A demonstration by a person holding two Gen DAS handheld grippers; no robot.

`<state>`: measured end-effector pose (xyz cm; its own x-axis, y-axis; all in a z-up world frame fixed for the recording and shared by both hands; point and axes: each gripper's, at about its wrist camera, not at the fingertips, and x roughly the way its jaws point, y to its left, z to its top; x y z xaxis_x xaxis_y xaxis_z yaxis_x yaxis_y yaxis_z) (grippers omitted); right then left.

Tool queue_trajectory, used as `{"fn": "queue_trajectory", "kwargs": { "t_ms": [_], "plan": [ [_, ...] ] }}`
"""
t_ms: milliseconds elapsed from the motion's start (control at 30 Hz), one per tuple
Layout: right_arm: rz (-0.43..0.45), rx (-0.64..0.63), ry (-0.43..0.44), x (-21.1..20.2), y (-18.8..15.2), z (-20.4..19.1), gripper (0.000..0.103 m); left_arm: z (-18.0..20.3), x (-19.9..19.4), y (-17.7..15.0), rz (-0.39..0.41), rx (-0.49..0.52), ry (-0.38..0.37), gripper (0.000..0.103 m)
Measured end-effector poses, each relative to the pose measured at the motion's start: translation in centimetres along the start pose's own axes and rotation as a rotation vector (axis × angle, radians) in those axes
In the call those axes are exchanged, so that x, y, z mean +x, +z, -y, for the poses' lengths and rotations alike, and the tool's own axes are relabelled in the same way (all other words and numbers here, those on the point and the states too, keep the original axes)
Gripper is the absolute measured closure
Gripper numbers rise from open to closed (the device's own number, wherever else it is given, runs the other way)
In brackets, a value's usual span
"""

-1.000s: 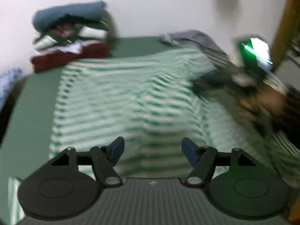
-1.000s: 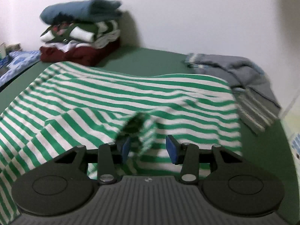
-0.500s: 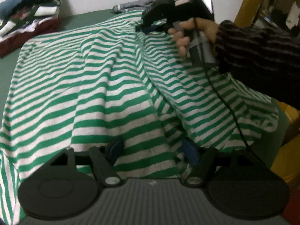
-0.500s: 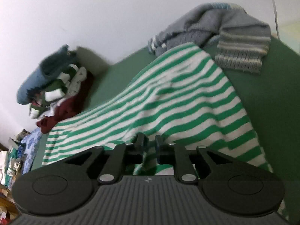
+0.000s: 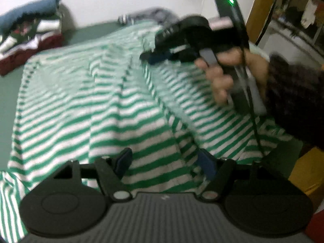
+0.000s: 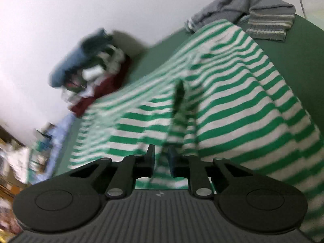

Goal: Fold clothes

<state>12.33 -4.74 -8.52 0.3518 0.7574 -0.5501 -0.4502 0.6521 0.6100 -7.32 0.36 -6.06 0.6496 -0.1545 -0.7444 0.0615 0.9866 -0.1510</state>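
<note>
A green-and-white striped garment lies spread over the green surface. My left gripper is open low over its near edge, and cloth lies between the blue pads without being pinched. My right gripper is shut on a raised fold of the striped garment, which rises in a ridge toward its tips. In the left wrist view a person's hand holds the right gripper over the far right part of the garment.
A stack of folded clothes stands at the far left against the wall, with the same stack of folded clothes showing in the right wrist view. A grey knitted garment lies crumpled at the far right. A yellow object sits off the bed's right edge.
The right gripper has shut on a fold of the striped garment and lifted it, tilting its view. The left gripper has dropped to the near edge and stays open.
</note>
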Motion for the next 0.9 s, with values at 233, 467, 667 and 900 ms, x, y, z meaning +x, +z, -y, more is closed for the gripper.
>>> {"fn": "queue_trajectory", "kwargs": {
  "t_ms": [233,467,667,900],
  "plan": [
    [-0.069,-0.064,-0.051,-3.9,-5.5,-1.6,0.084,0.2,2.2,-1.0,-0.077,0.024,0.017,0.047],
    [0.245,0.106,-0.343,-19.3,-6.6,5.2,0.057,0.1,0.1,0.1,-0.022,0.004,0.04,0.039],
    [0.267,0.298,-0.462,-24.6,-8.2,11.6,0.059,2.6,0.4,2.5,0.006,-0.023,0.026,0.036],
    [0.257,0.384,-0.526,-26.0,-8.9,15.5,0.057,7.2,3.8,4.8,-0.032,0.031,0.012,0.034]
  ]
}}
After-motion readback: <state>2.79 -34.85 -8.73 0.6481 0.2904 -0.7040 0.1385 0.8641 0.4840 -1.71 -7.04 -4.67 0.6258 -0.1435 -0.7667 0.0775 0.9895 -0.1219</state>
